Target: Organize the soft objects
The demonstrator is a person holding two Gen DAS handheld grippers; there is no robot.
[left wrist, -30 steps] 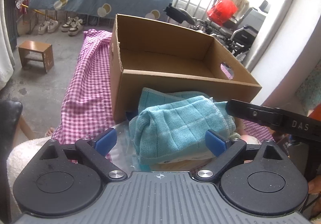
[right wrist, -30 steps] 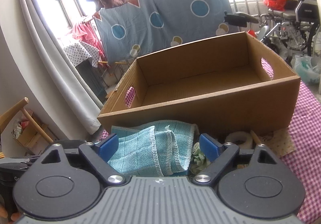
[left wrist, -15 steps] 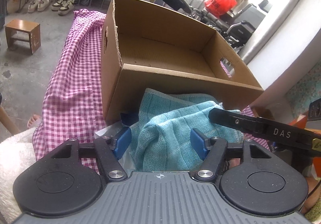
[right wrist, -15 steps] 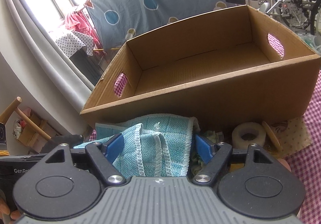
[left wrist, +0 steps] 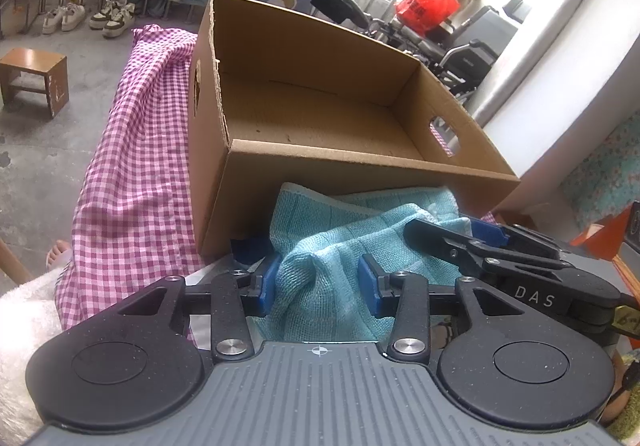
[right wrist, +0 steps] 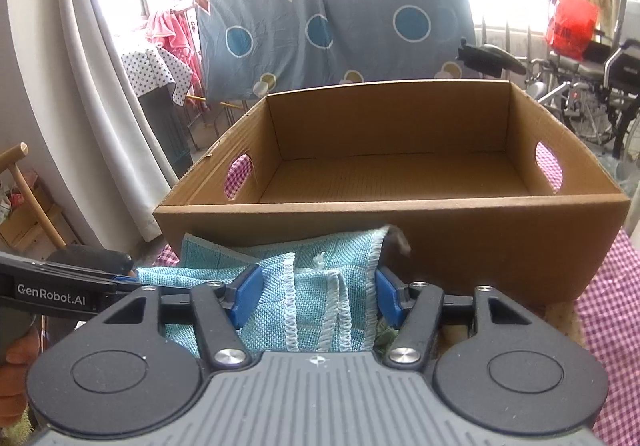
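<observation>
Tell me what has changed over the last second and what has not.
Both grippers came in on the teal cloth: the left gripper and the right gripper have narrowed from wide open, jaws closing with cloth bunched between them. The cardboard box stays empty, in place.

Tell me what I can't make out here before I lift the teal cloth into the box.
- Underside of the teal cloth: hidden by its own folds and the left tongs, left wrist view.
- Items beneath it: only scraps show beside the right tongs, right wrist view.
- Table surface at the cardboard box: covered by the cloth.
- Both tongs are closing around cloth; firm pad contact unclear.
</observation>
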